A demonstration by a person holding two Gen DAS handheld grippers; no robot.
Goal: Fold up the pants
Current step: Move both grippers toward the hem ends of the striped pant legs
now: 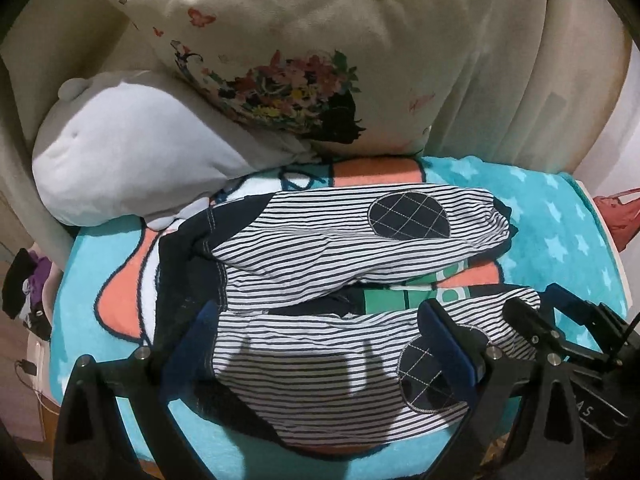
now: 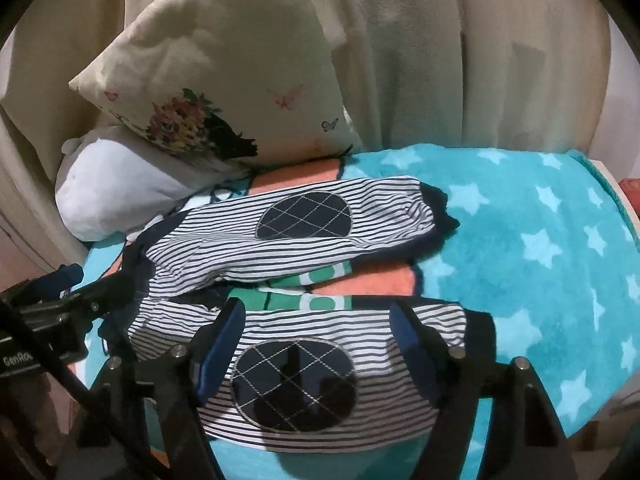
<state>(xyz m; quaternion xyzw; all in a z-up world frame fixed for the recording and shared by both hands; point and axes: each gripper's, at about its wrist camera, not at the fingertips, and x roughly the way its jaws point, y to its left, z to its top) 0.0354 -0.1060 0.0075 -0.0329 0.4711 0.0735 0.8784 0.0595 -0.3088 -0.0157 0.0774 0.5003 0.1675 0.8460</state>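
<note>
Surface: a turquoise blanket (image 2: 532, 240) with pale stars and a coral, green and white cartoon print, spread over a raised seat or bed. Cream curtain (image 2: 432, 60) hangs behind it. At the far left a cream cushion (image 1: 304, 40) with a floral print leans against the backdrop, and a white plush toy (image 1: 128, 160) lies below it, touching the blanket's far-left edge. A red item (image 1: 620, 216) shows at the right edge of the left wrist view; cannot tell what it is.

Task item: small striped pants (image 1: 320, 240), navy and white, lying flat on the blanket with the navy waistband to the left and both legs running to the right. The legs are spread apart, with blanket showing between them. Each leg carries an oval navy knee patch with grid stitching. The far leg (image 2: 304, 232) ends in a navy cuff.

Left gripper (image 1: 320, 320): fingers spread wide over the near leg (image 1: 312, 368), spanning it from near the waistband to the knee patch. Nothing pinched; contact with the cloth cannot be judged.

Right gripper (image 2: 320, 332): fingers also spread wide, straddling the near leg's knee patch (image 2: 296, 384). Nothing held. The two tools sit just beside each other.
</note>
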